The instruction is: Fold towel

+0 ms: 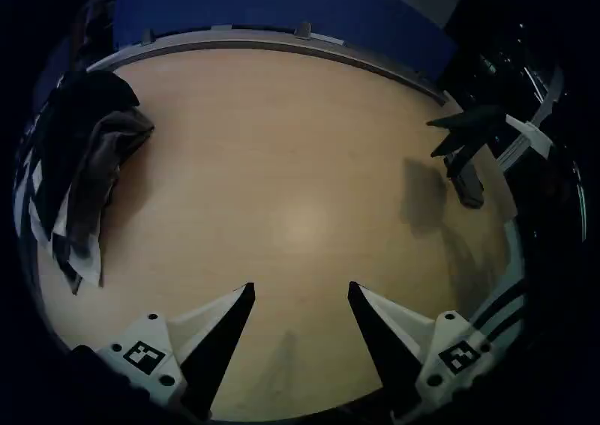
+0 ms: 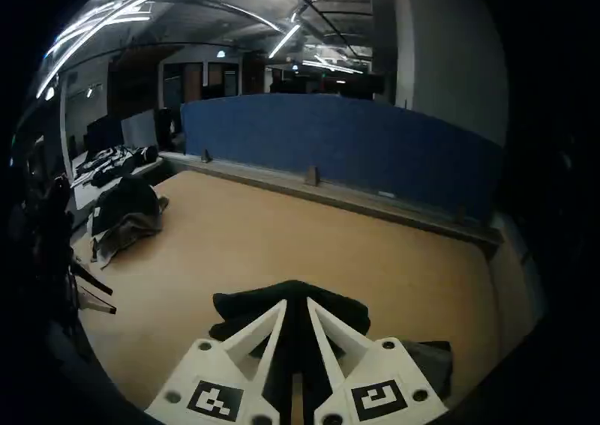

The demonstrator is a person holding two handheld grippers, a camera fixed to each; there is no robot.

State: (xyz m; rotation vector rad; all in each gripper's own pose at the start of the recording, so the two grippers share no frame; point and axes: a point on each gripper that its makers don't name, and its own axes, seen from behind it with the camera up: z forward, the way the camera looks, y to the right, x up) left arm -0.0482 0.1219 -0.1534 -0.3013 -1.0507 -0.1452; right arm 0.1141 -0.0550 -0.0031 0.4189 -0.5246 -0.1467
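Towel (image 2: 341, 314) is bunched in my right gripper (image 2: 296, 302), whose fingers are pressed almost together with the dark cloth pinched between them, near the right edge of the worktop (image 1: 300, 163). In the left gripper view the cloth hangs from that gripper in a narrow drape; I cannot tell whether its lower end touches the wood. My left gripper (image 1: 300, 288) hovers over the near edge, fingers spread wide with nothing between them. A heap of dark cloths (image 1: 82, 170) lies by the left edge, well apart from the towel, and a blue partition (image 2: 337, 140) runs along the back edge.

As I judge it, the grip is on a wad, not a clean corner, so the towel may slip out or land crumpled when I spread it. Dark cloth in dim light hides the hem, so my left fingers could close on the wrong layer and skew the fold. This near the right edge, a dropped towel could slide off.
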